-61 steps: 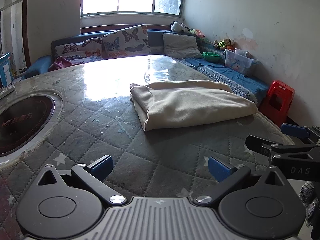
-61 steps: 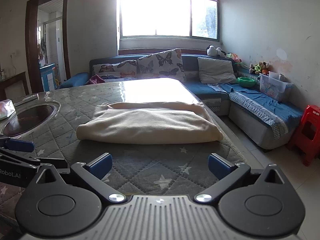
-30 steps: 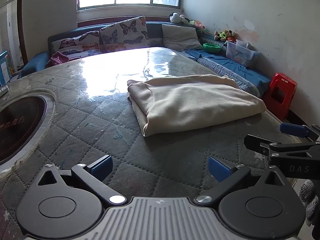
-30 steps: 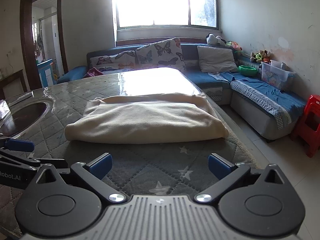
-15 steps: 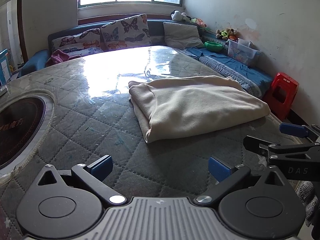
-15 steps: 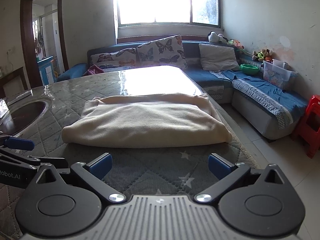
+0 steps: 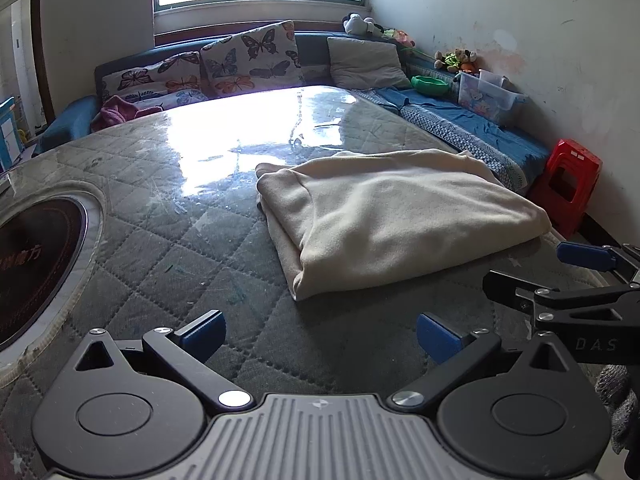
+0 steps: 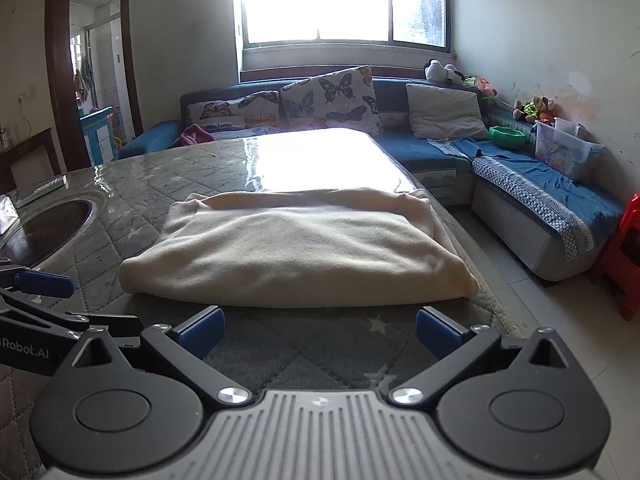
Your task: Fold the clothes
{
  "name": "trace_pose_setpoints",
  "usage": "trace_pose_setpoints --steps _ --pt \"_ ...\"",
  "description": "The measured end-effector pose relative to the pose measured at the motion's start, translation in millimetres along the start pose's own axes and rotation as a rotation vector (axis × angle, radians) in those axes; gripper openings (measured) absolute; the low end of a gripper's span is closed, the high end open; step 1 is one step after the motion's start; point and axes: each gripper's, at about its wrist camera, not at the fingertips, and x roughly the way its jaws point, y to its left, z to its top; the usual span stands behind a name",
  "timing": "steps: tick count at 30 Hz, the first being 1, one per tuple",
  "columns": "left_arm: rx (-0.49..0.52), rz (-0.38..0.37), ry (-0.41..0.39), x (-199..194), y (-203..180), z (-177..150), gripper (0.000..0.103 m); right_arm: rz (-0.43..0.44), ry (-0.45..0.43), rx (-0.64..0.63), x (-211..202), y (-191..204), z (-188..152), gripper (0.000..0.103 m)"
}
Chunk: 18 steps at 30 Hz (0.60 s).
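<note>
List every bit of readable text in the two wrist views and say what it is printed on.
"DAS": on the body of the right gripper, at the edge of the left wrist view; possibly cut off.
"Robot.AI": on the body of the left gripper, in the right wrist view; the start is cut off.
Red characters on the round cooktop: too blurred to read.

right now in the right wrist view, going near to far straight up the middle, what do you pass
right gripper with open jaws → quilted table cover → folded cream garment → glare-lit glossy tabletop → butterfly cushion on the blue sofa → window
</note>
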Motion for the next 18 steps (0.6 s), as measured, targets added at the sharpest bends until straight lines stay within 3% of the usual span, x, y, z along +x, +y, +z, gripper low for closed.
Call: trace_pose_setpoints --steps 18 --pt "0.005 0.008 0.027 14 2 12 0.103 0.025 0.028 -0.010 17 -6 10 0.103"
